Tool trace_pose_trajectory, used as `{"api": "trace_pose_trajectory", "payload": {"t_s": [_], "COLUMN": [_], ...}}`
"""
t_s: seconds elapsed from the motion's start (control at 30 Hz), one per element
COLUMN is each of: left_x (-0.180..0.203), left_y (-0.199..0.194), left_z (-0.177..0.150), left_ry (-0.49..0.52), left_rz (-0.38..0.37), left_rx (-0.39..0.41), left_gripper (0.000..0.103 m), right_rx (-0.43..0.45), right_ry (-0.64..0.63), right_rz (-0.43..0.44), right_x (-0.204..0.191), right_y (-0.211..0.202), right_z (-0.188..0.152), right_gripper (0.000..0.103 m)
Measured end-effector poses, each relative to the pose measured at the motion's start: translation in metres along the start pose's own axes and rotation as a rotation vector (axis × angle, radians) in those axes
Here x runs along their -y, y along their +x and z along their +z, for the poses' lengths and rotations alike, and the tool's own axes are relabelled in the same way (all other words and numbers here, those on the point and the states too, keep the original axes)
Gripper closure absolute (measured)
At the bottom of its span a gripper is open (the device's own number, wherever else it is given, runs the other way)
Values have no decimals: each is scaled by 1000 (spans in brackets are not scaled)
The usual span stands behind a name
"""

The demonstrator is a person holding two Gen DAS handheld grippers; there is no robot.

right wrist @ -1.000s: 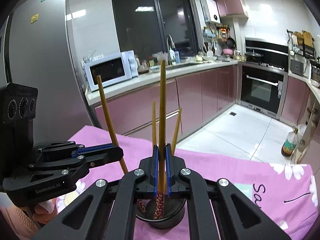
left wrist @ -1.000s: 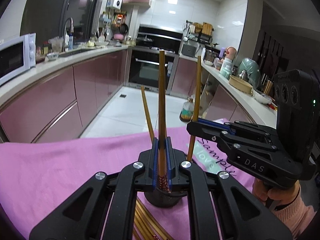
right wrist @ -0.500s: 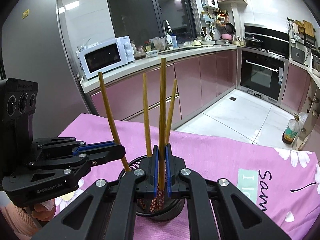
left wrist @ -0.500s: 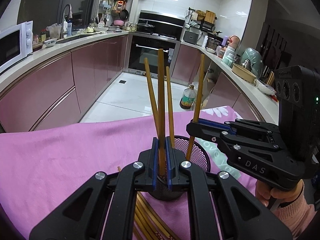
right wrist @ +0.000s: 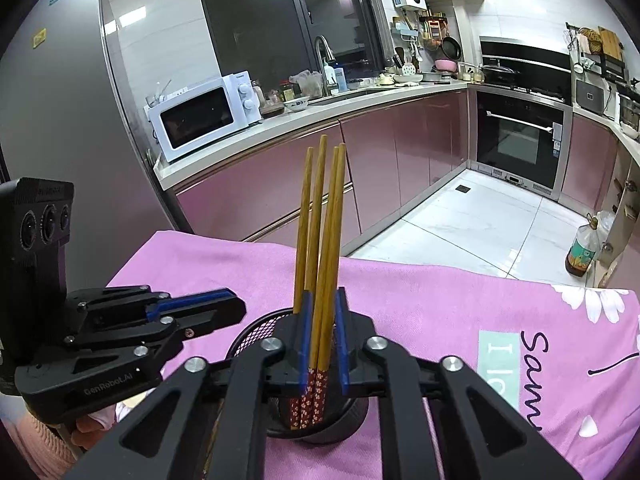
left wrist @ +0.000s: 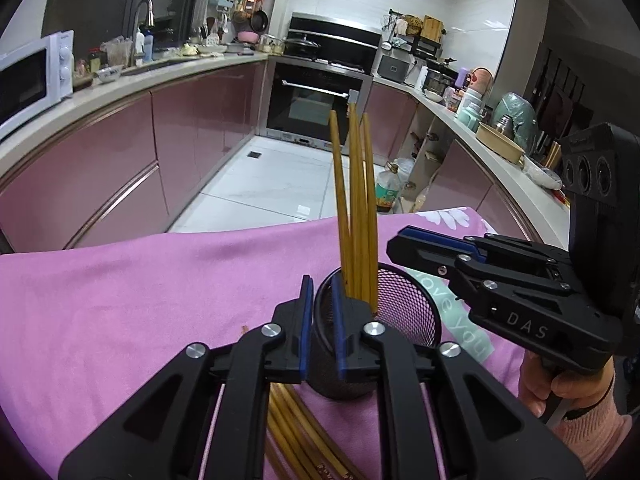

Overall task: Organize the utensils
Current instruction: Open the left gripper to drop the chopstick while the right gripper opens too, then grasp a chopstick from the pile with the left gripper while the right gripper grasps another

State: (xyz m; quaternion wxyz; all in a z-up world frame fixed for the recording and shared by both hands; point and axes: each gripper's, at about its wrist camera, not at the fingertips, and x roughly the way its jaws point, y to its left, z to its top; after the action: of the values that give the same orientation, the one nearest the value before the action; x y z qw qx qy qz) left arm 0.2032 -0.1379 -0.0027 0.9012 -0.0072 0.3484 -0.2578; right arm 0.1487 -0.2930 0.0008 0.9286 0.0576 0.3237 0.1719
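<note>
Four chopsticks (right wrist: pixel 320 232) upright in mesh cup (left wrist: pixel 408 312), both grippers — left (left wrist: pixel 320 320), right (right wrist: pixel 323 336) — opening, released.

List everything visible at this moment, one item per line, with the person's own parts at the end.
chopsticks: four, tan with red patterned ends, standing in the holder
holder: one, black mesh, on the cloth
loose chopsticks: several, tan, flat on the cloth beside the holder
cloth: one, pink, over the table
microwave: one, white, on the counter
oven: one, black, built in
oil bottle: one, on the floor
left tongs: jaws opening, nothing gripped
right tongs: jaws opening around chopsticks
</note>
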Motion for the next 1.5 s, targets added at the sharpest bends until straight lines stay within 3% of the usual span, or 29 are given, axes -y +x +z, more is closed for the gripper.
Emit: {"api": "trace_pose_trajectory", "payload": {"t_s": [0.2, 0.43, 0.6, 0.77, 0.9, 1.2, 1.5], "left_x": [-2, -14, -23, -30, -36, -28, -22], "left_y": [-34, -58, -51, -34, -27, -15, -9], "left_z": [-17, -53, -90, -125, -143, -149, -142], "left_ry": [24, 51, 58, 43, 26, 33, 49], "left_rz": [52, 116, 141, 152, 148, 130, 134], "left_rx": [75, 70, -21, -118, -157, -186, -209], "left_gripper": [70, 65, 65, 65, 65, 65, 62], "right_rx": [51, 77, -12, -161, -213, -271, -274], "right_ry": [-47, -156, -224, -192, -173, -135, -127], "right_rz": [8, 73, 98, 117, 112, 83, 63], "right_x": [-10, -36, -52, -57, -60, -60, -62], "right_y": [-23, -52, -42, -6, 10, 31, 38], "right_z": [-7, -30, -59, -87, -96, -105, -103], "right_gripper": [80, 75, 75, 75, 75, 84, 84]}}
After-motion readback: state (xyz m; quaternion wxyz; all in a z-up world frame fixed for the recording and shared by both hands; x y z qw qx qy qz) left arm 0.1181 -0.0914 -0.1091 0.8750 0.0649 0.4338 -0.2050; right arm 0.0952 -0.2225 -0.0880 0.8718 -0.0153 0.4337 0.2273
